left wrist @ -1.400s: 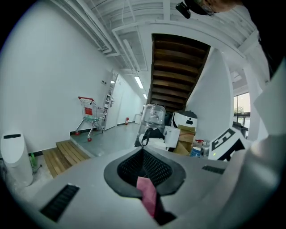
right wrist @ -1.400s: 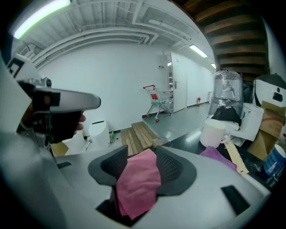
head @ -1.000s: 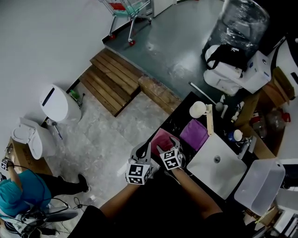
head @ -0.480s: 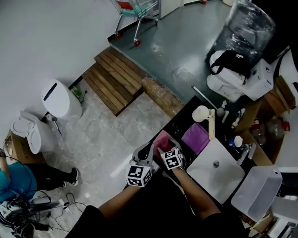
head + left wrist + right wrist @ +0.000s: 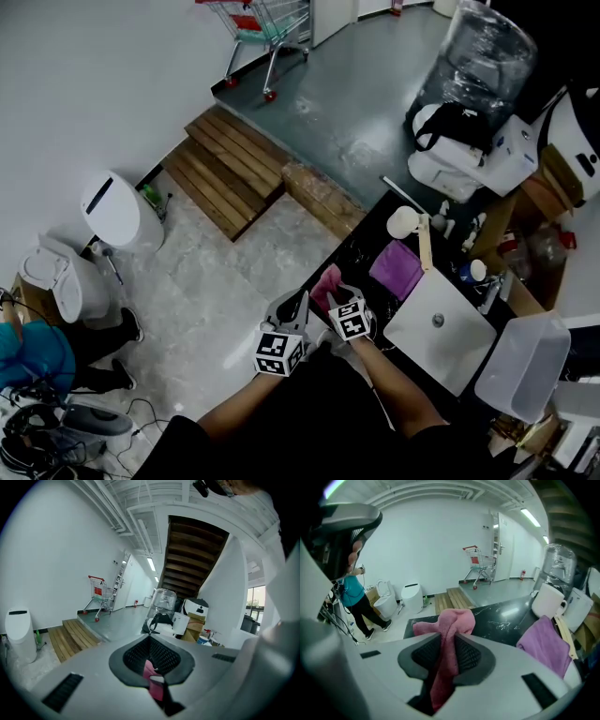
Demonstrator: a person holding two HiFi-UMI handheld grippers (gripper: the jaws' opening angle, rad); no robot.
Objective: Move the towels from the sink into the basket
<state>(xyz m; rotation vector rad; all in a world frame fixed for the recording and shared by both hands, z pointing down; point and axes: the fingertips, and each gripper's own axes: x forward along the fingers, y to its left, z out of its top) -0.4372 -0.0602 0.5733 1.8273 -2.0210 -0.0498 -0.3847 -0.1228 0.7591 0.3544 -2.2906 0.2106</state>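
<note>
Black stone tabletop (image 5: 361,246) runs along the right of the room, and the white sink (image 5: 455,352) set in it looks empty; both towels lie on the tabletop just left of the sink. Your right tool (image 5: 449,641) has just been closing and now pinches a gathered fold of the pink towel (image 5: 457,619), which bunches up above the pads. Your left tool (image 5: 151,641), just left of it, is closed too, with a scrap of pink cloth caught low between its pads. The purple towel (image 5: 397,267) lies flat just right of the pink one, untouched. Expect the pink towel to be light, soft and limp: it will drape and trail, so lift it high. A bunched fold should hold better than a thin edge. The pale tub (image 5: 525,361) near right of the sink is probably the basket.
</note>
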